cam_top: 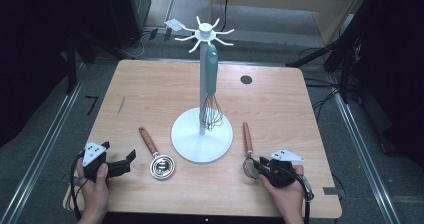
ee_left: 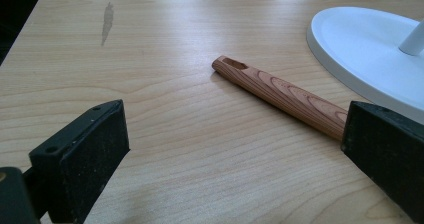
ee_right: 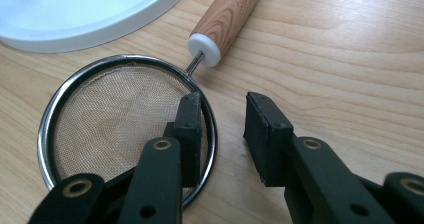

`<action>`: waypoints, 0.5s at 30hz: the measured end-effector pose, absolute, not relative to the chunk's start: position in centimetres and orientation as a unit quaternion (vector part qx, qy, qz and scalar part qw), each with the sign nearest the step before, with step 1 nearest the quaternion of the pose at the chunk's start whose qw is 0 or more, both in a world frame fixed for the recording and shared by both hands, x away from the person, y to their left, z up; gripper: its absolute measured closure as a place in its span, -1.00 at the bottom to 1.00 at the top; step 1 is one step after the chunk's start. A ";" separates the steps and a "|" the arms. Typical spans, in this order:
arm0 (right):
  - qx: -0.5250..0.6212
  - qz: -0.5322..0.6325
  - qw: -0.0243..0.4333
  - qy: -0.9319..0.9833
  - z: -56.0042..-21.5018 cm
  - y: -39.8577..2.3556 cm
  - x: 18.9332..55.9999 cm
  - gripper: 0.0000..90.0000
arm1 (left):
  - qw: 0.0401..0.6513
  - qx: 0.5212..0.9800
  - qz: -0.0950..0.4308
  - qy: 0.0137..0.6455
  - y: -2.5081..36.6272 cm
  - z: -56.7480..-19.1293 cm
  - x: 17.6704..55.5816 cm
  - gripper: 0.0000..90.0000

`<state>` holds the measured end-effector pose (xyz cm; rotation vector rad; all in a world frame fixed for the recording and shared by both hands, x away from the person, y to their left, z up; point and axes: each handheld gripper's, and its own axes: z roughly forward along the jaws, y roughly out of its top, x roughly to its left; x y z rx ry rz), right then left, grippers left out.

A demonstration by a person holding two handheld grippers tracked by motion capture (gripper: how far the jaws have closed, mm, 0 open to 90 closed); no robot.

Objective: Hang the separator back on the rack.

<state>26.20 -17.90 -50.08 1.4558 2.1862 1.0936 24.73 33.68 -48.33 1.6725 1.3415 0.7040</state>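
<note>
Down at the lower right of the high view, the right gripper has its jaws parted over the rim of the strainer: one pad sits above the mesh, the other outside the ring, neither pressing. Faint lettering on the strainer's wooden handle is too blurred to read. At lower left, the left gripper stands wide open, empty, with the spoon beside it. The rack at centre holds a whisk.
</note>
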 end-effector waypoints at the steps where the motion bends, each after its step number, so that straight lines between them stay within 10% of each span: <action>1: 0.506 0.380 0.149 0.760 -50.1 -18.0 26.2 0.54 | 0.428 0.670 0.282 0.537 33.7 -48.3 24.7 -1.00; 15: 0.512 0.392 0.140 0.751 -49.5 -18.5 26.7 0.28 | 0.428 0.670 0.282 0.537 33.7 -48.3 24.7 -1.00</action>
